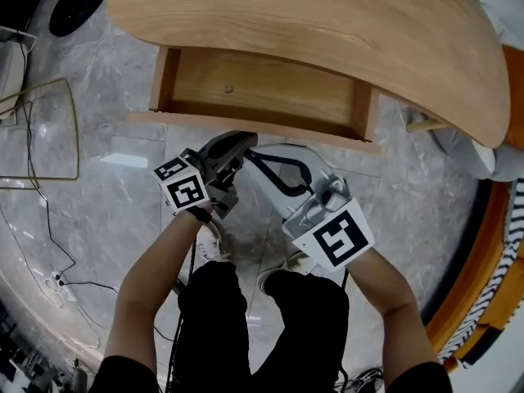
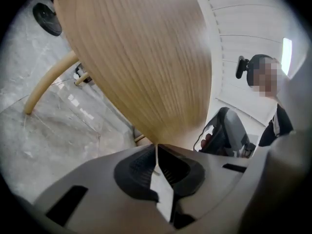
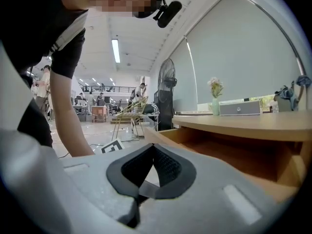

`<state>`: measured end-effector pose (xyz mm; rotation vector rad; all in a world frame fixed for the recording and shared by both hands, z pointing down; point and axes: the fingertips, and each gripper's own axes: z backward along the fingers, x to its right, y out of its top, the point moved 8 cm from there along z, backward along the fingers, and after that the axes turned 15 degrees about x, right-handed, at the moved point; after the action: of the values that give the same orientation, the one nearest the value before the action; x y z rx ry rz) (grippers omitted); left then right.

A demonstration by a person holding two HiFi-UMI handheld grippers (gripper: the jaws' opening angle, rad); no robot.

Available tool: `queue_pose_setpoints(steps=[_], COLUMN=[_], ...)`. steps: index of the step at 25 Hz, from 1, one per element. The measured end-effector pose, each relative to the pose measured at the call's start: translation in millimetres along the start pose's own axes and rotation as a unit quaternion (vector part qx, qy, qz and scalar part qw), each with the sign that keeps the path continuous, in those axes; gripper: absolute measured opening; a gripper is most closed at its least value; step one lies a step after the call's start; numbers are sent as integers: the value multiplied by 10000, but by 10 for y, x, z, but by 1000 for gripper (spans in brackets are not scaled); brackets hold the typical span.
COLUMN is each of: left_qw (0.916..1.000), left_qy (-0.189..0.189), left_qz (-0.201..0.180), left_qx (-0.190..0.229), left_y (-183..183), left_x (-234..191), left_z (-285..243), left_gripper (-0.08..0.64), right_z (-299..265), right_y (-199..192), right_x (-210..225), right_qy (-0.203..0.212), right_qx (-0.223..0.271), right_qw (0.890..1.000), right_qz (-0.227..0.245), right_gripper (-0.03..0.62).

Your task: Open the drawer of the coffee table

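Hovering closed and empty, both hand-held grippers sit just before the pulled-out drawer.

Seen along its own jaws, the left hand-held gripper [image 2: 157, 146] has its tips pressed together with nothing between them. The right hand-held gripper [image 3: 153, 146] is likewise closed on nothing and points across toward the left one. Just beyond them, the wooden drawer [image 1: 262, 88] stands drawn out from under the oval wooden worktop [image 1: 327, 23]. Grey marble floor [image 1: 106, 178] lies below.

- Black short sleeves [image 1: 123, 373], black trousers [image 1: 217, 309], white shoes [image 1: 214, 248].
- Grey left gripper [image 1: 242, 140] and right gripper [image 1: 266, 152], each bearing a black-and-white marker cube [image 1: 182, 185].
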<state>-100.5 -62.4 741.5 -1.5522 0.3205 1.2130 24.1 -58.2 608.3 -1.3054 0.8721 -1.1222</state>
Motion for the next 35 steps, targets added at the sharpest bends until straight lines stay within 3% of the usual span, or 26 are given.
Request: queue_pose_setpoints(steps=[3,8,13,19,25,29,35], left_qw=[9999,9982,9990,9978,9915,9862,9686], left_qy=[-78,-90,116,349,258,391,487], left_qz=[38,-200,-108,-348,-1115,-1530,-2403], left_qx=[-51,-555,-427,-441,-624,-505,-401], left_y=[97,213,486,766,1127,1422,2023], left_x=[193,615,859,1218,1702,1988,2562], left_z=[0,-61,-109,-133,-284,-460,-619], left_gripper=[8,8,8,8,8,8,8], right_z=[50,43,-52,-24,-5,26,87], right_y=[136,388,671,1016,1500,1829,2427], right_x=[56,29,-22,-45,-32,7,102], right_qy=[-149,-449,-627,-883,-1112,-1191,-1398], right_qx=[-79,-12,-13,-223,-277,-326,-555], right_qw=[9999,9990,9980,9958,9933,9923,9885], right_qz=[17,-14,33,61,136,127,124], right_gripper=[5,5,5,5,5,5,5])
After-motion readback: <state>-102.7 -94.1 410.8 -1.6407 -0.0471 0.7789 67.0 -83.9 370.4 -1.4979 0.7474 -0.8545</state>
